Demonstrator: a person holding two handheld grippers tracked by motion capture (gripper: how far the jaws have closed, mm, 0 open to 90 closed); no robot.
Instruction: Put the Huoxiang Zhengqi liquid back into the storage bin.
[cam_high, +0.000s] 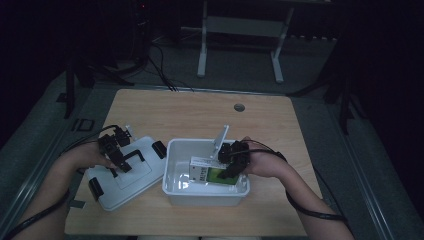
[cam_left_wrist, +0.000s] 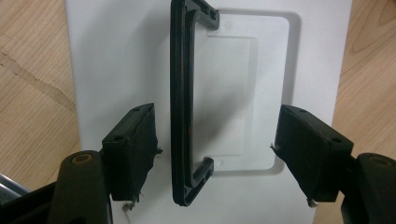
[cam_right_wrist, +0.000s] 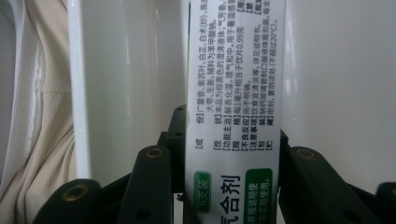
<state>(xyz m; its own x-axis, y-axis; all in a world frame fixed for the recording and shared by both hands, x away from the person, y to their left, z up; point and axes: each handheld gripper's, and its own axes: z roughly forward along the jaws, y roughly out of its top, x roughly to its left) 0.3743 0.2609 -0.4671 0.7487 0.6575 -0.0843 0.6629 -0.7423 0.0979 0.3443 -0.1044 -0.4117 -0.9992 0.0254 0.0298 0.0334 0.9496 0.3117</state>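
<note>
Right tool (cam_high: 231, 167) lowers a medicine box (cam_high: 212, 174) into the white bin (cam_high: 172, 180) on the desk (cam_high: 200, 110).

The right gripper view shows its jaws clamped on the box's printed sides, bin wall behind. The left gripper view shows the left tool (cam_left_wrist: 215, 154) spread, straddling the lid (cam_left_wrist: 116, 70)'s black handle (cam_left_wrist: 180, 102) without touching.

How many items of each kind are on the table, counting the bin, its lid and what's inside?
White plastic bin: 1
White lid with black handle: 1
Printed medicine box, between the right gripper's jaws inside the bin: 1
Gripper, one in each hand, the left gripper over the lid: 2
Total: 5
</note>
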